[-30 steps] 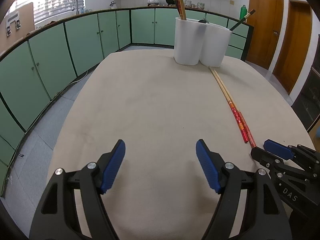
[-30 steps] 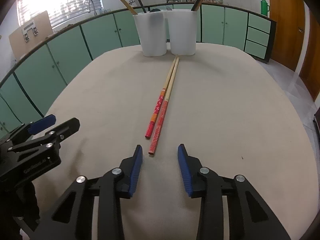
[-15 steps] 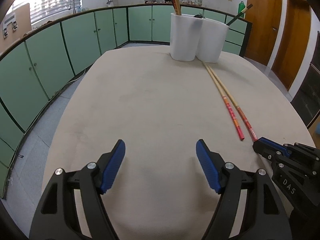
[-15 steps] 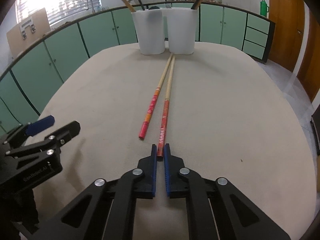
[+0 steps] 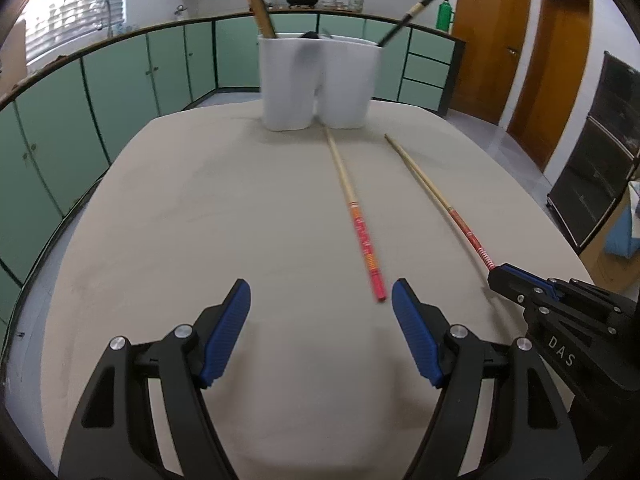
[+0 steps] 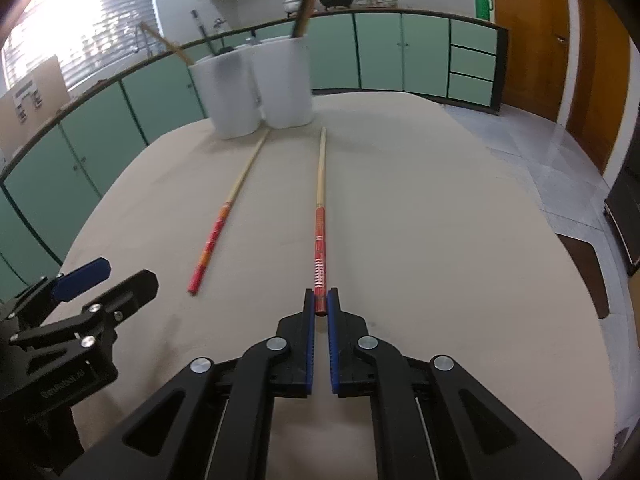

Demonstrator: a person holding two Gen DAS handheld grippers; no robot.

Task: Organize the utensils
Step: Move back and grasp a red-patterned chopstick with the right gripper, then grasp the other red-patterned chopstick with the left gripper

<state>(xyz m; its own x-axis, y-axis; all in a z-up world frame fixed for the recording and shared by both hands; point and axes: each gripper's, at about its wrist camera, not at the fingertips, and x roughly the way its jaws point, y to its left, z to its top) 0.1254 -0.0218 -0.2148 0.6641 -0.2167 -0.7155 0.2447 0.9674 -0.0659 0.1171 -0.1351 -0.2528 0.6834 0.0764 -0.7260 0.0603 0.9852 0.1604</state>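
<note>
The right gripper has its jaws closed narrow on the red, patterned butt end of one chopstick, which is a sensible place to take it, since a grip at the thick end leaves the whole pale shaft free ahead to be steered tip-first into a container; that chopstick points straight away from the jaws toward the twin white holders at the far side of the beige surface; whether its far tip rests on the surface or is just raised I cannot tell; the second chopstick lies loose on the surface, apart from the held one and angled so that its pale tip comes close to the foot of the holders, its red end near the left gripper; the holders stand touching one another and already carry other upright utensils, so they look to be the destination; the left gripper hovers low with its jaws spread wide and empty, the loose chopstick's red end lying just inside its right jaw, likely placed to take that one; both tools are held nearly level, aimed forward across the surface toward the holders, side by side.
</note>
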